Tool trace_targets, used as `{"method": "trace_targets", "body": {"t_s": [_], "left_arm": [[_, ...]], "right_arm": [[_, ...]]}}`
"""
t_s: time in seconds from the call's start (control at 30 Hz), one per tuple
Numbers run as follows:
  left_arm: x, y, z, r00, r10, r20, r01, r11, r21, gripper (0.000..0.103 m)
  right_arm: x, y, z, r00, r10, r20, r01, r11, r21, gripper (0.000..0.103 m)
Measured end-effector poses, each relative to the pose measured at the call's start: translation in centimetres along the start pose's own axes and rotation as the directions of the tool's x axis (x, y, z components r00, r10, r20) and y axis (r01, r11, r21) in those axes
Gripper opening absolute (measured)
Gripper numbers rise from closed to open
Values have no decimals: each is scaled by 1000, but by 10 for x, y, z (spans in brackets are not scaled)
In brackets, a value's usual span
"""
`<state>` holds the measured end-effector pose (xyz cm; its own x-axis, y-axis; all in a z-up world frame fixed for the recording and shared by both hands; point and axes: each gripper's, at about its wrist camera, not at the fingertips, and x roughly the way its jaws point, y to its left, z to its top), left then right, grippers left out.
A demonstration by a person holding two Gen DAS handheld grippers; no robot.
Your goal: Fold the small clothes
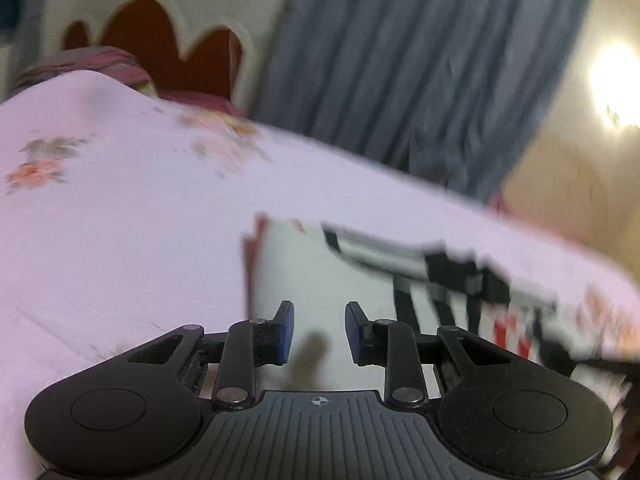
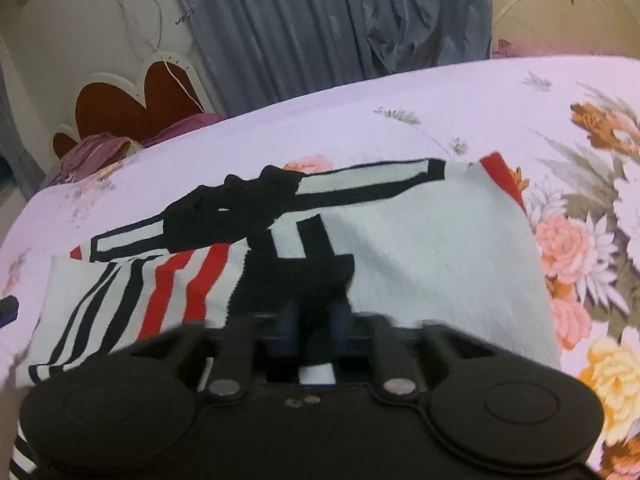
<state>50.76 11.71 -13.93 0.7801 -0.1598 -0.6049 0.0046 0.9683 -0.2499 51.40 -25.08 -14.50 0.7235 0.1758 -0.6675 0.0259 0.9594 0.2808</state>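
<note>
Lilac floral bedsheet (image 2: 360, 100), grey curtain (image 2: 300, 20) seemingly behind.

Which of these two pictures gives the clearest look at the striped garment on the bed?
The right wrist view: the striped garment lies sharp and nearly whole, with its red and black stripes showing, and the right gripper is shut on its black fabric. The left wrist view shows it blurred, beyond the open left gripper.

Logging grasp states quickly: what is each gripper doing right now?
Left gripper: jaws open, holding nothing, above the white garment.
Right gripper: jaws closed on the garment's black fabric.
</note>
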Motion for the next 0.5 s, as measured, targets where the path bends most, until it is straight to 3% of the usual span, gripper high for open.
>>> {"method": "trace_targets", "body": {"t_s": [0.13,0.2,0.37,0.5], "left_arm": [[12,-17,-6,1000,-15,-6,15,1000,23,28],[22,-24,-7,999,8,-50,-5,998,61,28],[32,-25,-4,996,10,-86,-3,997,78,28],[44,-24,17,995,23,-93,-9,989,145,28]], "right_arm": [[-24,0,2,997,-21,72,24,999,-41,8],[-38,-3,1,993,-45,107,52,997,-59,8],[-15,-16,-10,998,-65,-11,64,996,-57,9],[-22,-14,-1,996,-81,49,83,996,-42,19]]}}
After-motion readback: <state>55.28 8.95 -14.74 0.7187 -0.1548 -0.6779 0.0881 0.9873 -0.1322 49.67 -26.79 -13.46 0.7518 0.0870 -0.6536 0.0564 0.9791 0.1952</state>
